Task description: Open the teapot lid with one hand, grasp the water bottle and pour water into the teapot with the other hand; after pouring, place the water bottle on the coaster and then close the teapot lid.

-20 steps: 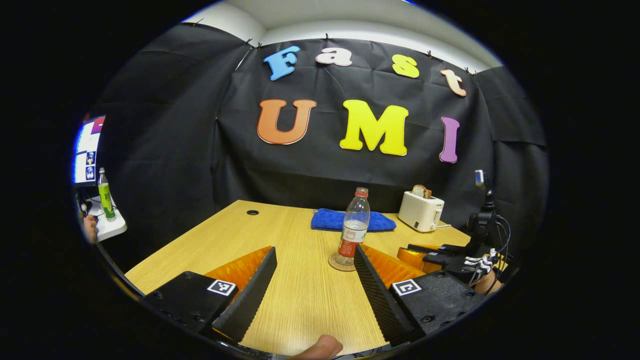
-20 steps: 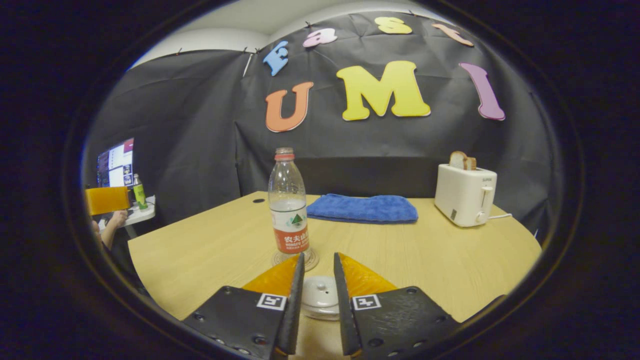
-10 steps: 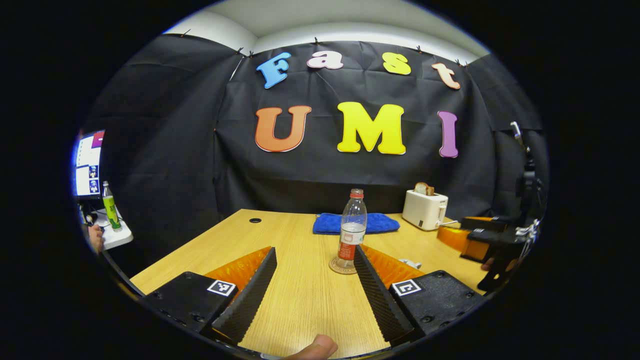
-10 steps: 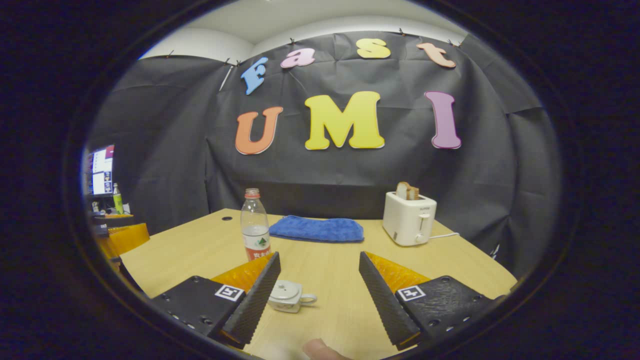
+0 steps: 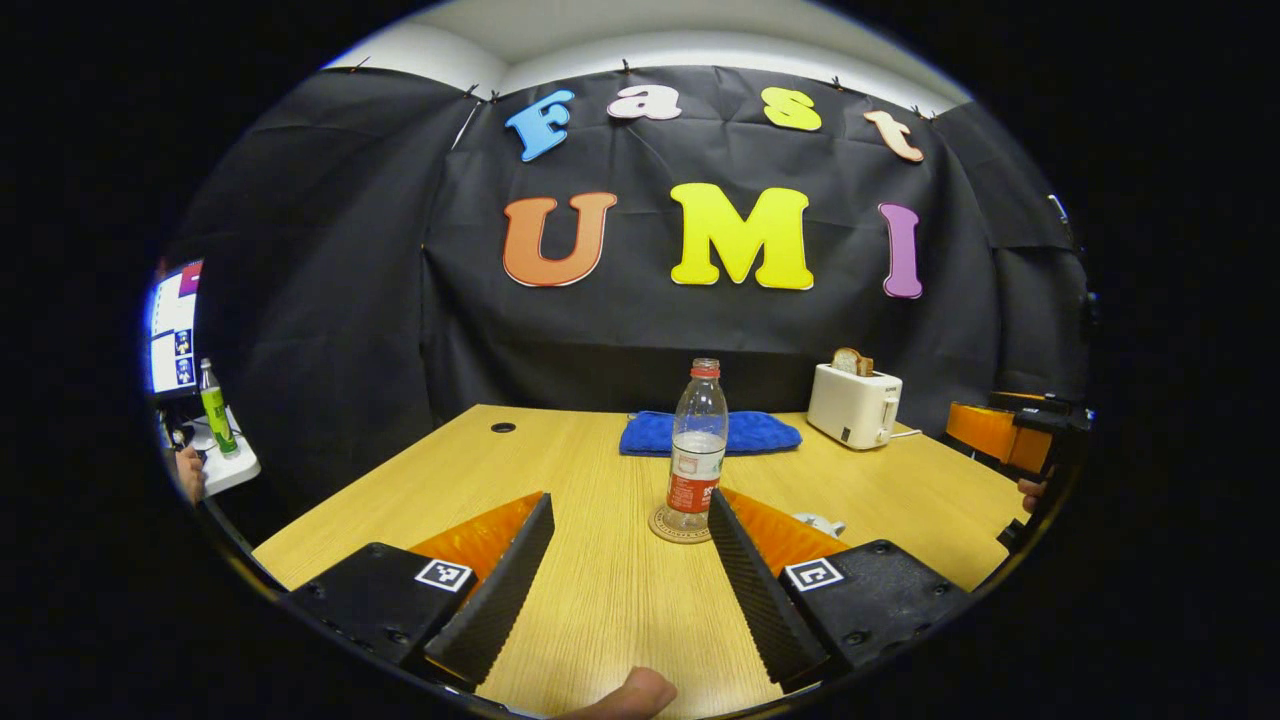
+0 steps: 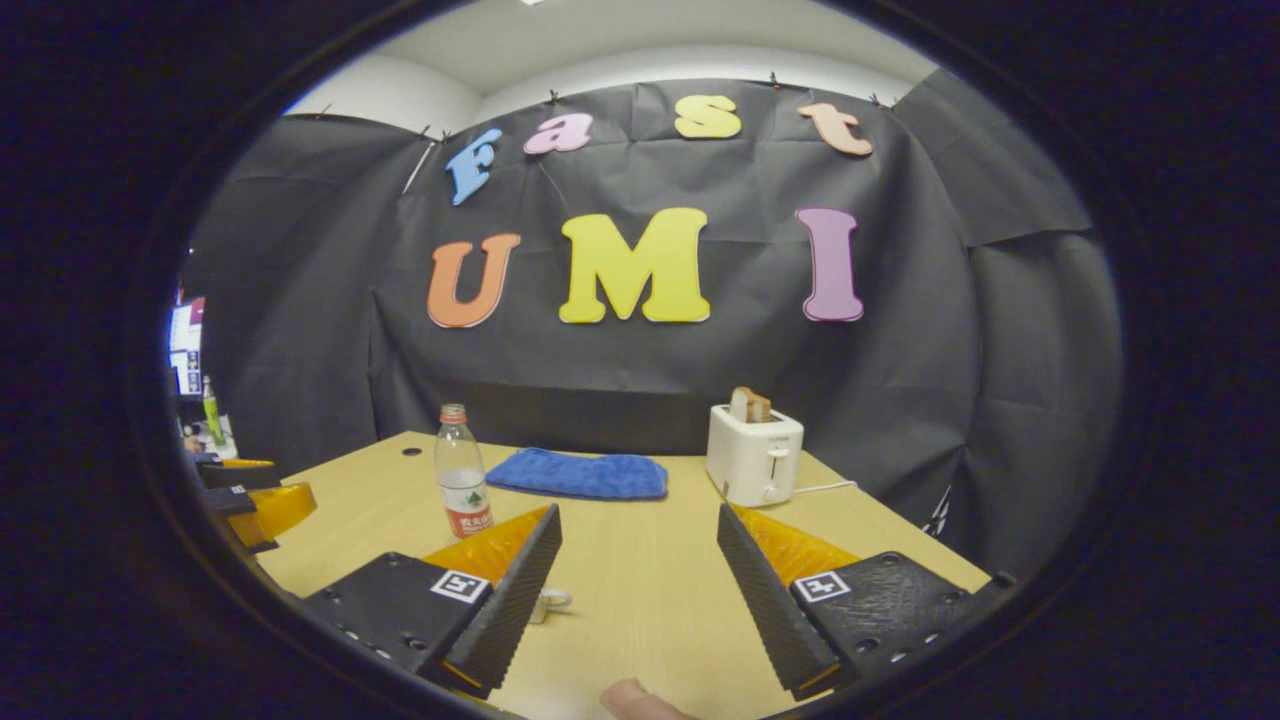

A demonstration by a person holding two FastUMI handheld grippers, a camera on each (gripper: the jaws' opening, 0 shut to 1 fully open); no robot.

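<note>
Both tools, left tool (image 5: 628,560) and right tool (image 6: 638,580), gape wide, empty; water bottle (image 5: 696,450) upright on coaster (image 5: 678,527).

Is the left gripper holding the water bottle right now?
No: the left gripper is open and empty, and the water bottle stands on the coaster.

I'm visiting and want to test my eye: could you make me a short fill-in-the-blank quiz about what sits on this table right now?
1. The water bottle stands upright on a round ____.
2. A slice of ____ pokes out of the white toaster.
3. The folded towel behind the bottle is ____ in colour.
4. Both the left tongs and the right tongs have their fingers spread ____, holding nothing.

Missing words: coaster; bread; blue; open
</note>
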